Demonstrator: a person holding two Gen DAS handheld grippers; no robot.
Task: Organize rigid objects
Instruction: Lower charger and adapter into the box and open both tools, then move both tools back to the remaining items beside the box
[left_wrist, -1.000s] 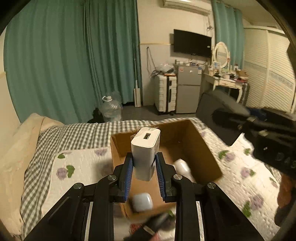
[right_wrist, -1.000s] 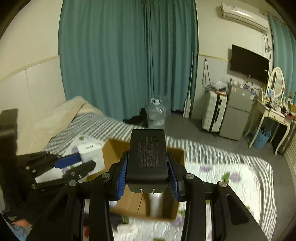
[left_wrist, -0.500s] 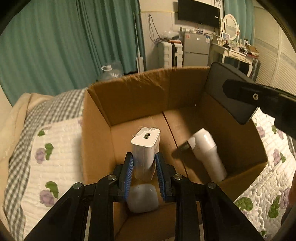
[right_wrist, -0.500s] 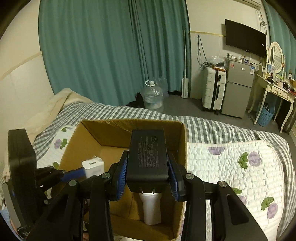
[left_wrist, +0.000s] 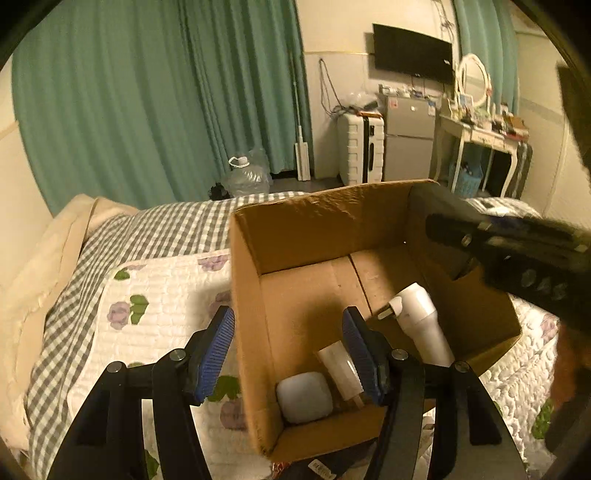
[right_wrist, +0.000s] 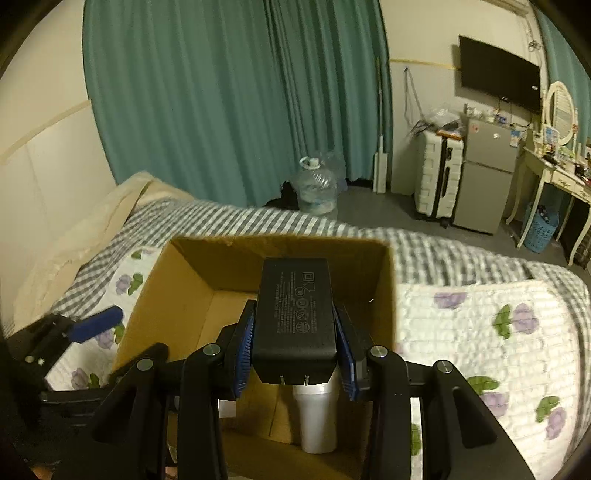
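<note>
White charger dropped, black adapter next
The left gripper (left_wrist: 288, 349) has spread and released the white charger (left_wrist: 341, 365) into the cardboard box's (left_wrist: 317, 225) near-left corner; the right gripper (right_wrist: 297, 356) still pinches the black power adapter (right_wrist: 295, 317) above it.

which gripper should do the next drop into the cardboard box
Right. The right gripper is shut on the black power adapter, poised above the cardboard box. The left gripper is open and empty; its white charger already lies inside.
</note>
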